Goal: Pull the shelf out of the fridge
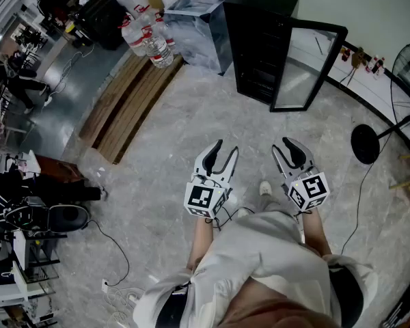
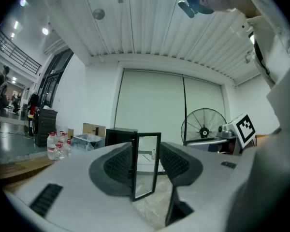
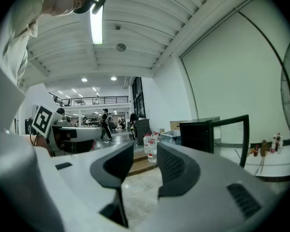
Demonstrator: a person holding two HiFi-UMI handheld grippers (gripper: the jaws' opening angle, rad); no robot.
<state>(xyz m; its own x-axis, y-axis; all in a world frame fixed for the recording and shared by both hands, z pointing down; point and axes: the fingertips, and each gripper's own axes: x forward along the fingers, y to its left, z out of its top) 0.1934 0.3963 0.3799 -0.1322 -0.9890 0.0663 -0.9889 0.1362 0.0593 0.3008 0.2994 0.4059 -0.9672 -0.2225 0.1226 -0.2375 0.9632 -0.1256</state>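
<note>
Holding left gripper [image 1: 227, 147] and right gripper [image 1: 284, 145] side by side, jaws slightly apart, gripping nothing. Facing black mini fridge [image 1: 260, 39] well ahead, glass door [image 1: 307, 63] swung open ahead of the right gripper; shelf presumably inside, lost in the dark interior. Likely trouble on approach: clipping the door edge with the right gripper and knocking it shut, or grabbing the wrong rail blind.

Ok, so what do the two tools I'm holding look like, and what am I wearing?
Both the left tool and right tool are light grey with two curved jaws lined in black ribbed pads. Each carries a white cube with black square markers. You wear a pale top.
</note>
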